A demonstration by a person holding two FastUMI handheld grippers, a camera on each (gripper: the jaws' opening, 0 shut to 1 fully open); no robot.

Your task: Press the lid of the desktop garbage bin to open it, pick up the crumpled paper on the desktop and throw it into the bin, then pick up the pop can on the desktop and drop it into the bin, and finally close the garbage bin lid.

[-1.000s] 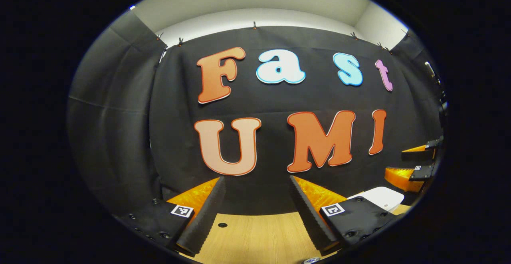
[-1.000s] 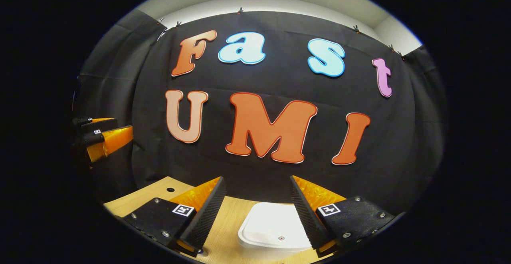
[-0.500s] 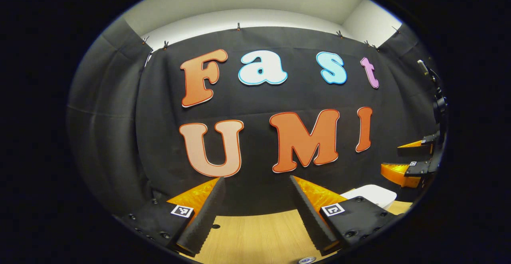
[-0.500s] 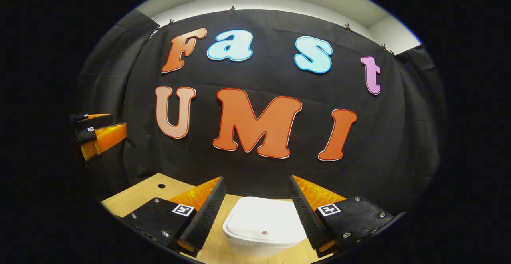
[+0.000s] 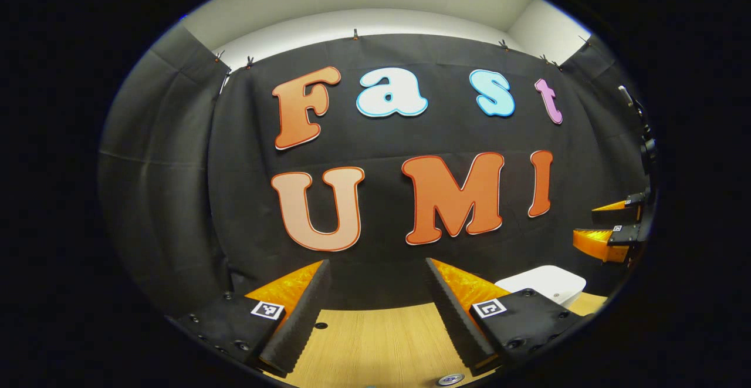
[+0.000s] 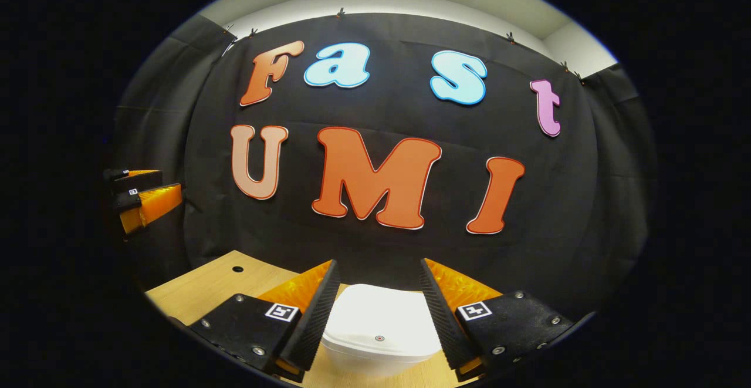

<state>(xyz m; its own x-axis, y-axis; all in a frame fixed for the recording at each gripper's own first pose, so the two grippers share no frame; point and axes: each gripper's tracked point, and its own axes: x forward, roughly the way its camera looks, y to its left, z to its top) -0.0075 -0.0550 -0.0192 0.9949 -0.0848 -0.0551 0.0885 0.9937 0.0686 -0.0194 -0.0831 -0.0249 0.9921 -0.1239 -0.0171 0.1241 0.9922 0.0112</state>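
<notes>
Fingers (image 5: 305, 311) of the left gripper (image 5: 375, 311) spread wide, nothing between them, hanging over bare wooden surface (image 5: 381, 341). Left gripper view: bin (image 5: 543, 282) off to the right, past the right finger, lid shut, resting on the surface. Farther right, the right gripper (image 5: 610, 229) seen side-on above the bin, higher than the lid and apart from it. Compared with half a second ago, wall and bin shifted slightly rightward in this view (a small swing of the left hand, not a move of the bin). No paper or can to be made out here.

Right gripper view: fingers (image 6: 437, 311) of the right gripper (image 6: 378, 311) apart but narrower than half a second ago, now framing the bin (image 6: 381, 329) closely on both sides without clearly touching it. Lid flat and closed, small round mark (image 6: 379, 338) near its front edge, just between the fingers. Bin a little larger and more central than a second ago, so the gripper has come closer. Left gripper (image 6: 141, 200) far off at the left edge, above the surface (image 6: 217, 288).

Meaning for the task, as a judgement: first step in hand, lining up to press the lid; nothing thrown in yet.

Bin upright, lid facing up; long axis seemingly running side to side across the right gripper view, front edge toward the camera (fisheye bend leaves this uncertain).
</notes>
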